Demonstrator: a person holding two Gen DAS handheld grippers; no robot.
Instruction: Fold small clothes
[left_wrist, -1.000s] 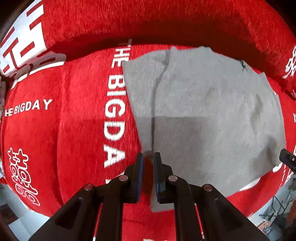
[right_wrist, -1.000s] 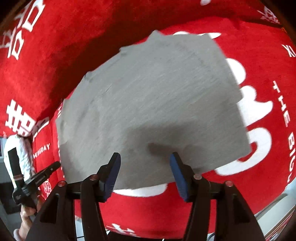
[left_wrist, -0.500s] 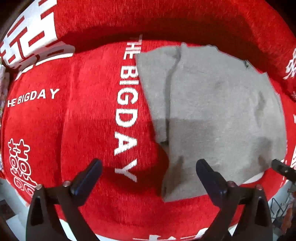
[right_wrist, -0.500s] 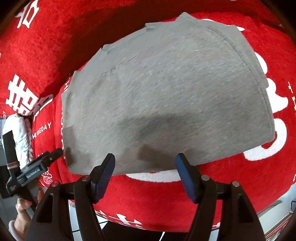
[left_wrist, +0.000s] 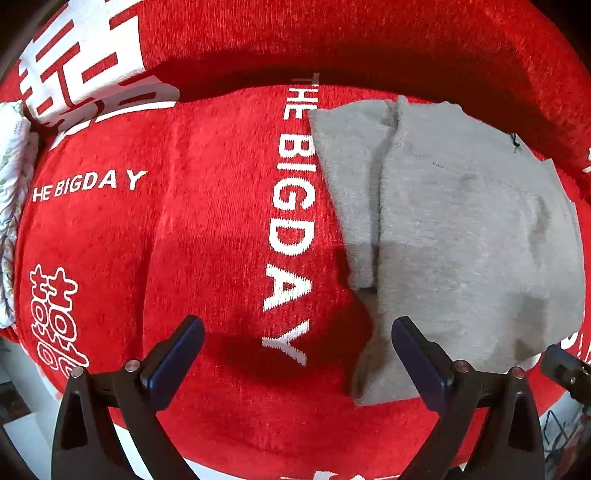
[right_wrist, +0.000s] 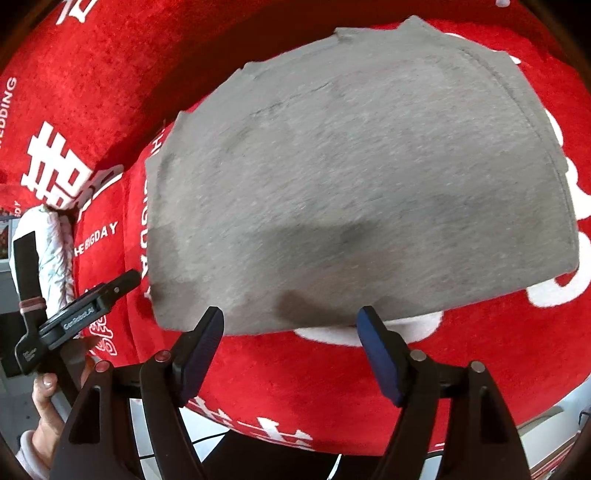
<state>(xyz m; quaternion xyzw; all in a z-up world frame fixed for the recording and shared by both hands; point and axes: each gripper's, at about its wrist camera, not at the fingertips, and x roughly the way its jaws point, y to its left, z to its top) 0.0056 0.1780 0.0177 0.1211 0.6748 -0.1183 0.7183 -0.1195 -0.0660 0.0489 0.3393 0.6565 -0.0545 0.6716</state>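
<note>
One soft grey knit garment (right_wrist: 354, 192), partly folded, lay flat on the red white-lettered sofa cover (left_wrist: 184, 236), ahead-right of the left tool (left_wrist: 297, 350) and directly ahead of the nearer right tool (right_wrist: 290, 341); both gaped, empty.

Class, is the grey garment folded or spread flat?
Folded: on the grey garment an upper layer overlaps a strip along its left side, leaving a visible layered edge.

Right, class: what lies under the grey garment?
Under the grey garment lies a red blanket with white lettering. "THE BIG DAY" runs beside its left edge. Whatever print lies directly beneath is covered; white patches show only at the edges.
</note>
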